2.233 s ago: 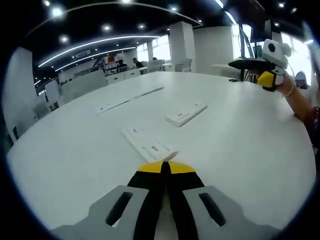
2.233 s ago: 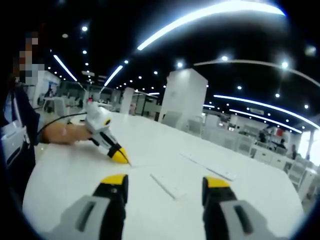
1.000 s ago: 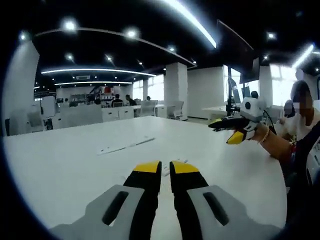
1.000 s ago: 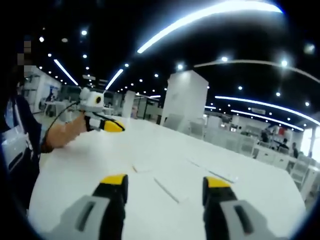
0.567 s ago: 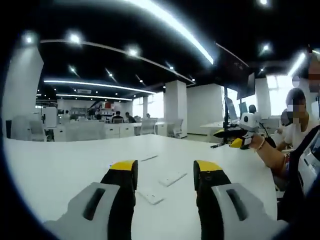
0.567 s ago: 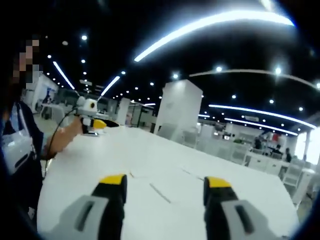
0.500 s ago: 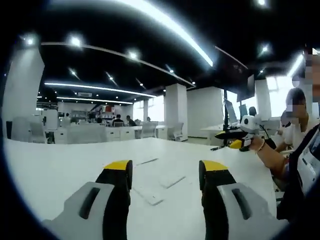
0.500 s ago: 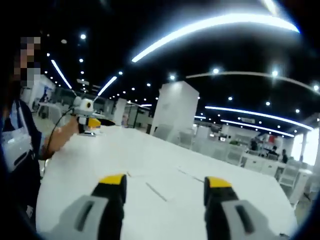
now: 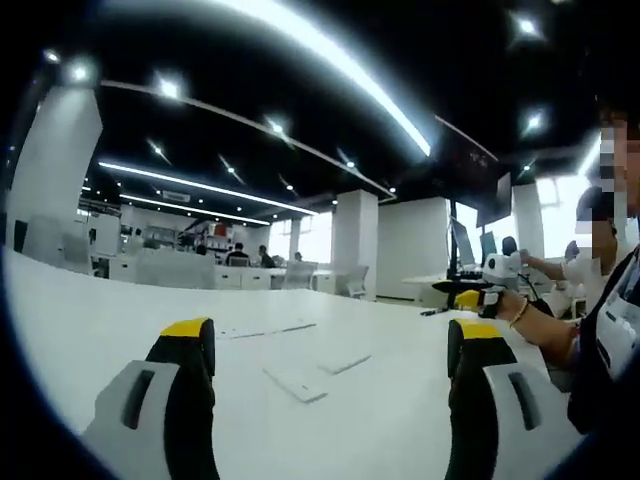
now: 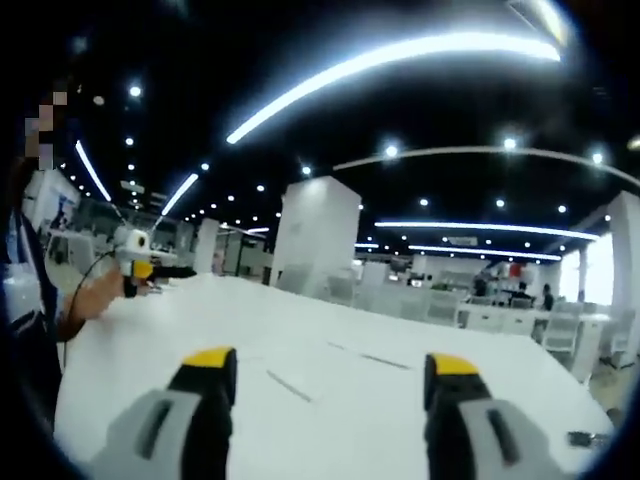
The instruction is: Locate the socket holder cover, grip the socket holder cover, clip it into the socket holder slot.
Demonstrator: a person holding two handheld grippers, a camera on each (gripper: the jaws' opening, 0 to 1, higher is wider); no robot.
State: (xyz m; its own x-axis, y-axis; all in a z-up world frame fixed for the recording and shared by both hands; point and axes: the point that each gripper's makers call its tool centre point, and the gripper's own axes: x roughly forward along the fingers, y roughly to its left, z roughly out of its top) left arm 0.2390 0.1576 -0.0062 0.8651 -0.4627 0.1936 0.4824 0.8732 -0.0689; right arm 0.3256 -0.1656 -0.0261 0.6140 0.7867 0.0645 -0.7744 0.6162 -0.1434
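Left gripper let go of the socket holder cover, lifted off the table and its jaws went from shut to wide apart. Right gripper rose too.

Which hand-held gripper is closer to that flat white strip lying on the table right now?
Probably the left hand-held gripper: the flat white strip lies just ahead, between its open jaws. The right hand-held gripper sees it farther ahead on the table.
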